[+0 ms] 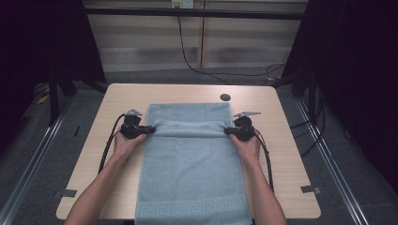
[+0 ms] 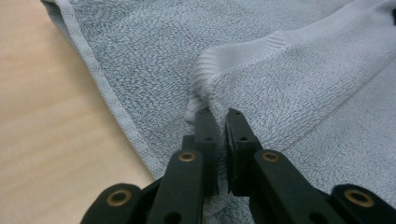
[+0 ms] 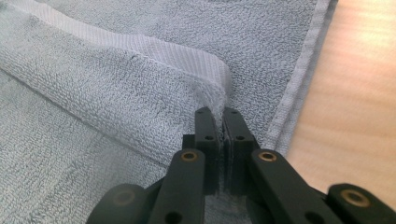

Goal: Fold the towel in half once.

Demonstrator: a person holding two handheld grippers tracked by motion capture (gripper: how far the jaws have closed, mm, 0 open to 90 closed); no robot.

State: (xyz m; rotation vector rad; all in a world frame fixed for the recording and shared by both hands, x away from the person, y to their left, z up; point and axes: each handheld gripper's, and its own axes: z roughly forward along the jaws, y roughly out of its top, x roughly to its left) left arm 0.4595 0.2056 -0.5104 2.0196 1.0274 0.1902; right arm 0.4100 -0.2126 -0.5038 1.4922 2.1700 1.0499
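1. The pale blue towel lies mid-frame on the wooden table, with a raised fold crossing the middle.
2. My left gripper and right gripper each have their jaws clamped on the fold's ends.
3. I judge it soft, light, floppy — best held at the hemmed corners, so it won't sag.

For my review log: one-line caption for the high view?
Both grippers, left gripper and right gripper, pinch a fold of the pale blue terry towel on the light wooden table.
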